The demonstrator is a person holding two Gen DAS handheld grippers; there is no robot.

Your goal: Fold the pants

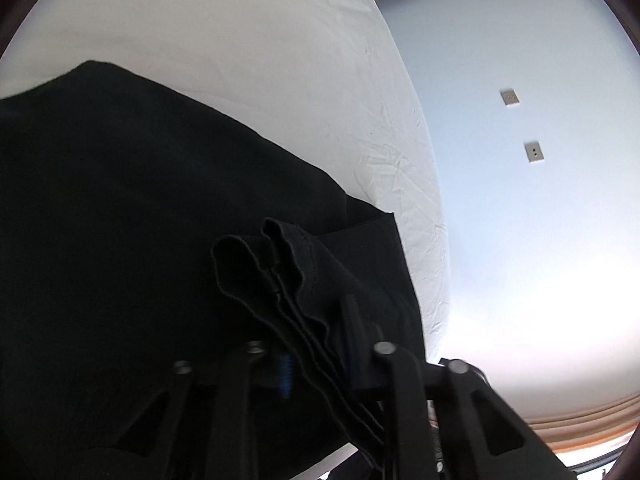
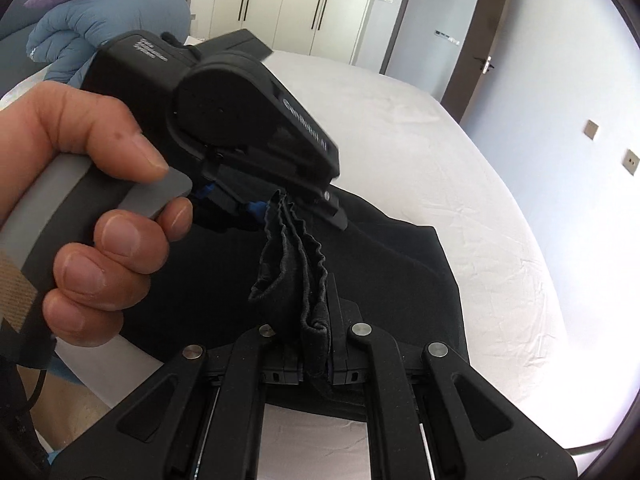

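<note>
The black pants (image 1: 120, 208) lie spread on the white bed (image 1: 240, 40); they also show in the right wrist view (image 2: 392, 272). My left gripper (image 1: 320, 320) is shut on a bunched, layered hem edge (image 1: 280, 264) of the pants. In the right wrist view the left gripper (image 2: 288, 200) is held by a hand (image 2: 88, 200) and pinches one end of the gathered edge (image 2: 292, 248). My right gripper (image 2: 320, 320) is shut on the other end of the same gathered edge, close below the left one. Both hold it lifted above the pants.
A blue duvet (image 2: 100, 28) is heaped at the bed's far left. White wardrobe doors (image 2: 300, 4) and a dark door (image 2: 480, 40) stand behind the bed. A pale wall with sockets (image 1: 520, 128) runs along the bed's right side.
</note>
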